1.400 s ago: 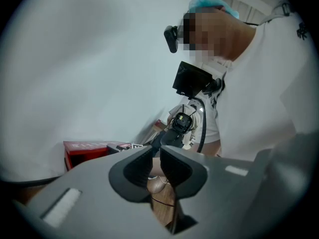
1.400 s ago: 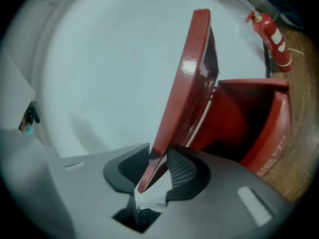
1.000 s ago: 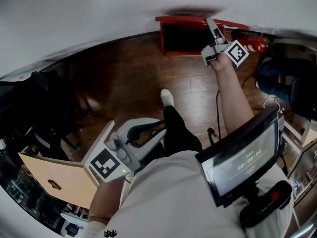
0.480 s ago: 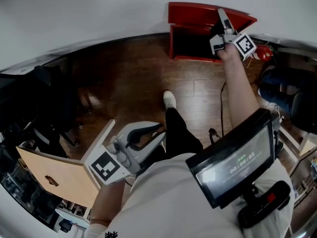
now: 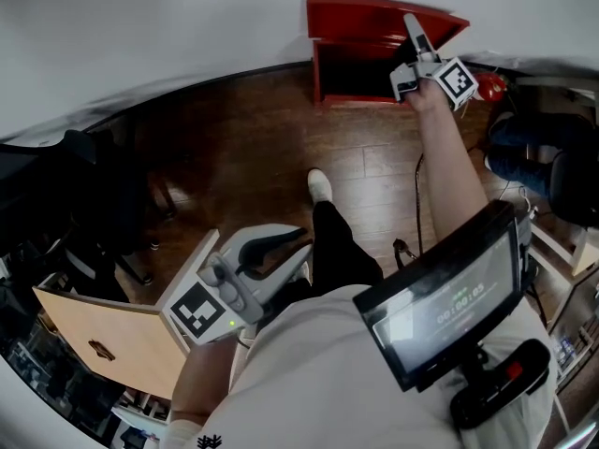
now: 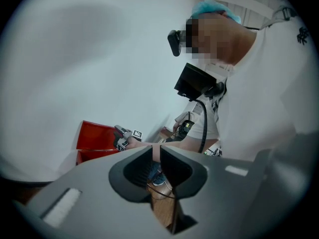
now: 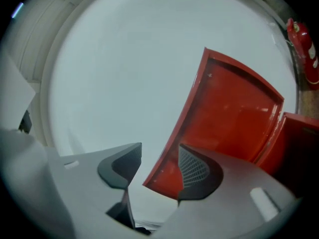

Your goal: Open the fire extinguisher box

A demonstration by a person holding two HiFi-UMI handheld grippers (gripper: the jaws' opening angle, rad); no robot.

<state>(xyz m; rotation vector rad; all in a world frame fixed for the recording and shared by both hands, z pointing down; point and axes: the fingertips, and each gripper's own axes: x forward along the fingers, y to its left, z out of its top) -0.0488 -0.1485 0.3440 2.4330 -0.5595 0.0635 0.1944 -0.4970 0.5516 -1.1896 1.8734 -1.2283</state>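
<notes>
The red fire extinguisher box (image 5: 323, 73) stands on the floor against the white wall, its dark inside showing. Its lid (image 5: 374, 15) is swung up and tilts back toward the wall. My right gripper (image 5: 412, 24) reaches up at the lid's right end. In the right gripper view the right gripper (image 7: 158, 166) is open, and the lid's (image 7: 234, 108) lower corner sits between the jaws against the right finger pad (image 7: 192, 169). My left gripper (image 5: 298, 241) hangs low near my body, shut and empty; in its own view the left gripper (image 6: 156, 156) faces the box (image 6: 92, 143).
A red fire extinguisher (image 5: 491, 87) lies right of the box, also in the right gripper view (image 7: 305, 54). My shoe (image 5: 318, 185) is on the wooden floor. A tan board (image 5: 103, 340) is at lower left, dark furniture (image 5: 84, 204) at left, a dark chair (image 5: 533, 157) at right.
The right gripper has risen toward the wall and the lid has swung further up with it. The left gripper has stayed in place.
</notes>
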